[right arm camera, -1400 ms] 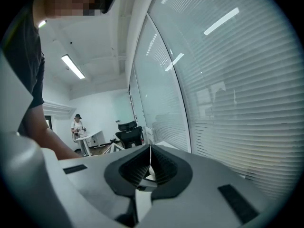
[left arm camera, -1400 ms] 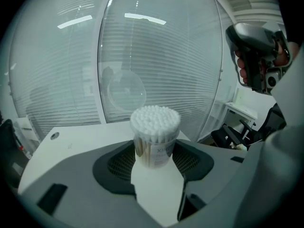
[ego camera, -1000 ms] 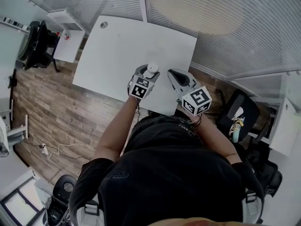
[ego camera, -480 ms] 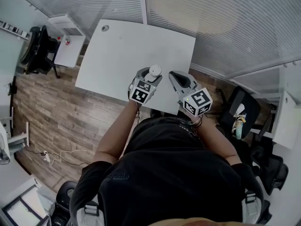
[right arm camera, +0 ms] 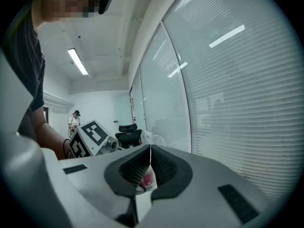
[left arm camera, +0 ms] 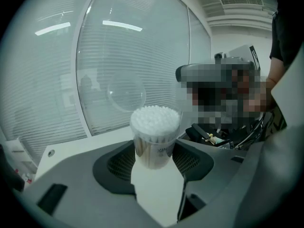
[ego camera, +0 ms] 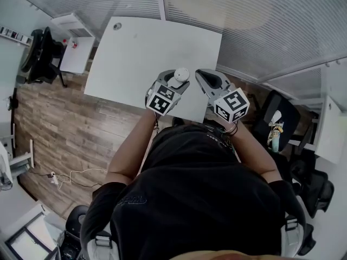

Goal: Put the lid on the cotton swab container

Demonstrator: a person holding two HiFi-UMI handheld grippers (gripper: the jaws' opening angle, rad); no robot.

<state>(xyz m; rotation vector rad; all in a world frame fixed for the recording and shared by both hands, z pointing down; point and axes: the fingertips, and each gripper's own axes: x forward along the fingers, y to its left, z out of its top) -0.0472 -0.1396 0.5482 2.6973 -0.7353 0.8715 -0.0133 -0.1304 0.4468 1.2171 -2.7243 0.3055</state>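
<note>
1. A white table [ego camera: 135, 53] fills the upper middle of the head view, with a small round hole [ego camera: 117, 26] near its upper left corner. A glass wall with blinds [ego camera: 260, 26] runs along its top and right sides.
2. A wooden floor [ego camera: 54, 123] lies at the left. A small white cabinet [ego camera: 76, 50] stands at the upper left and a black office chair [ego camera: 277, 124] at the right, both well apart from the grippers.
3. The left gripper [ego camera: 173, 84] is over the near edge of the table. Its jaws stand wide and grip the cotton swab container [left arm camera: 153, 139] by its sides.
4. The container is upright and clear of the tabletop. The white swab tips heap above its rim.
5. The right gripper [right arm camera: 150, 152] is just right of the container in the head view, and its tips point towards it. Nothing shows in the small gap between the two.
6. The right jaws are closed together. A small clear piece with a pink patch [right arm camera: 147, 178] shows low in the slot between them. Whether it is pinched there, or what it is, cannot be told.
7. Beyond the right jaws, the marker cube [right arm camera: 90, 136] of the left gripper fills the lower left. A distant standing person [right arm camera: 74, 120] and another black chair [right arm camera: 129, 137] are behind it.
8. Compared with a second ago, the left gripper and container sit a little higher and further right in the head view. They are also slightly nearer the right gripper's tips.
9. The right gripper has hardly shifted, and both jaw settings are unchanged.
</note>
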